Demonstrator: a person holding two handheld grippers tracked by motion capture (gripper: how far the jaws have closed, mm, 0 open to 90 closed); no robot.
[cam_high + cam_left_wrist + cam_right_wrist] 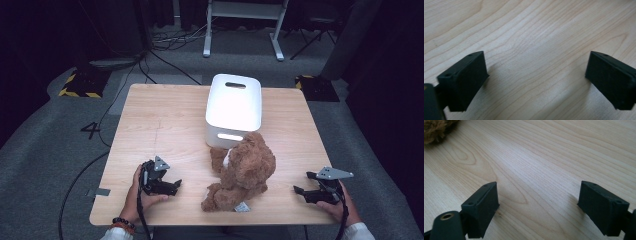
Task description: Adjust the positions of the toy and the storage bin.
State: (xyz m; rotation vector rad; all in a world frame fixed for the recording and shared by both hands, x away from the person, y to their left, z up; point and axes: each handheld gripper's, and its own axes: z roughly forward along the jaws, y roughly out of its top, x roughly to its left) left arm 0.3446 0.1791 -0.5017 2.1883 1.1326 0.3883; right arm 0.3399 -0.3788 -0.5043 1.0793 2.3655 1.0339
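Note:
A brown teddy bear (pixel 241 172) sits slumped at the front middle of the wooden table (pixel 160 125), leaning against a white bin (pixel 233 107) turned upside down behind it. My left gripper (pixel 176 186) rests low over the table to the bear's left, jaws wide apart with only bare wood between them (pixel 536 75). My right gripper (pixel 300 192) hovers near the front right corner, to the bear's right, open and empty (pixel 537 202). A tuft of the bear's fur (pixel 436 128) shows at the top left corner of the right gripper view.
The white bin has a slot handle in each visible face. Beyond the table lie grey carpet, black cables (pixel 165 55), a white desk frame (pixel 245 25) and yellow-black floor markings (pixel 80 87). A white tag (pixel 242 206) hangs from the bear near the front edge.

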